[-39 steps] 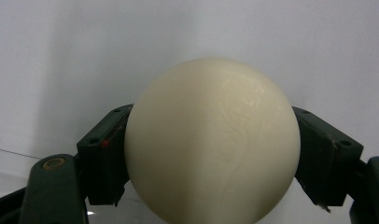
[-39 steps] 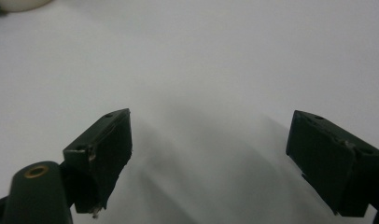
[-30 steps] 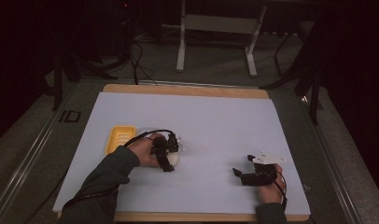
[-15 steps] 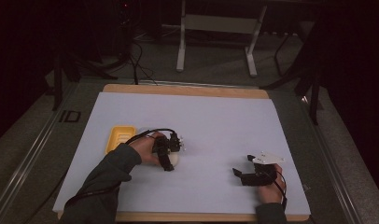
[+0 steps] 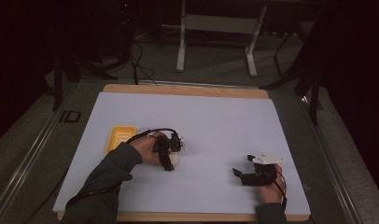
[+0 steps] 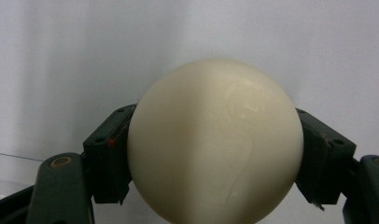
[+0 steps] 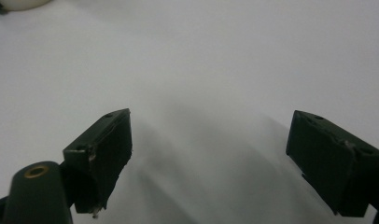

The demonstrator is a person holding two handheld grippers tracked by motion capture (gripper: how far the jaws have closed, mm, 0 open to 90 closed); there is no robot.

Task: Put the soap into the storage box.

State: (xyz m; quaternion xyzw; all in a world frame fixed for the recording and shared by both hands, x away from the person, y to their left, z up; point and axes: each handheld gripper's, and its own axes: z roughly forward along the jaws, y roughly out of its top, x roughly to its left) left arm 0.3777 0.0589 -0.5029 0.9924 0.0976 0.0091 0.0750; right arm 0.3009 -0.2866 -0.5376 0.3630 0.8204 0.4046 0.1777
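Observation:
A cream ball (image 6: 215,140) rests on the white table sheet, and my left gripper (image 6: 215,158) is shut on it. Both black pads (image 6: 108,158) press its sides, and the jaws have just been closing onto it. In the high view the left gripper (image 5: 171,156) holds the ball (image 5: 175,160) left of the sheet's middle, beside a yellow tray (image 5: 120,137). My right gripper (image 5: 241,167) lies low at the front right and points left. In its own view the right gripper (image 7: 208,154) is open with bare sheet between the jaws, and the ball (image 7: 19,3) shows at the top left edge.
The white sheet (image 5: 215,121) covers a wooden board (image 5: 178,88) whose edges show at the back and front. Behind the table are a dark floor, cables and a metal stand (image 5: 215,42). A cable loops over the left hand.
Both hands have kept their places. The ball and the tray lie where they lay.

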